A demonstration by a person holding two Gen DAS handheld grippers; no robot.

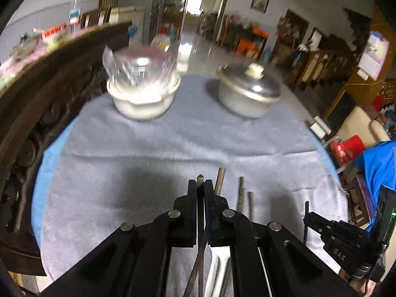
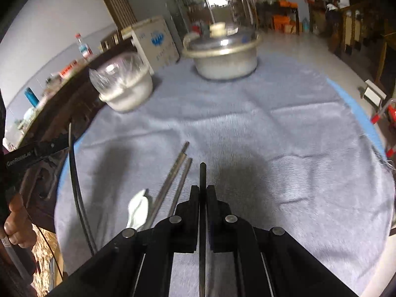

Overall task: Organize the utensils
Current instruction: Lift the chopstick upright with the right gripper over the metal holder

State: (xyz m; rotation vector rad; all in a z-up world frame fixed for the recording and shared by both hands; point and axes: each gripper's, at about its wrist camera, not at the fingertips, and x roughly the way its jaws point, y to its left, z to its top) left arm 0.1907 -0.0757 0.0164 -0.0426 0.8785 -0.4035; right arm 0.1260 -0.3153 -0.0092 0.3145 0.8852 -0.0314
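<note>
My left gripper (image 1: 200, 185) is shut on a dark metal utensil handle (image 1: 200, 259), held above the grey cloth. Below it lie a white spoon (image 1: 219, 259) and two grey chopsticks (image 1: 240, 193). My right gripper (image 2: 203, 190) is shut on a dark thin chopstick (image 2: 202, 173) that runs straight between its fingers. In the right wrist view the white spoon (image 2: 138, 209) and the two grey chopsticks (image 2: 173, 170) lie on the cloth just left of the gripper. The right gripper shows at the right edge of the left wrist view (image 1: 307, 212).
A white pot with a clear plastic cover (image 1: 141, 84) and a lidded metal pot (image 1: 247, 91) stand at the far side of the round table's grey cloth (image 1: 148, 148). A dark carved wooden cabinet (image 1: 37, 94) borders the left. A cable (image 2: 76, 185) hangs at the left.
</note>
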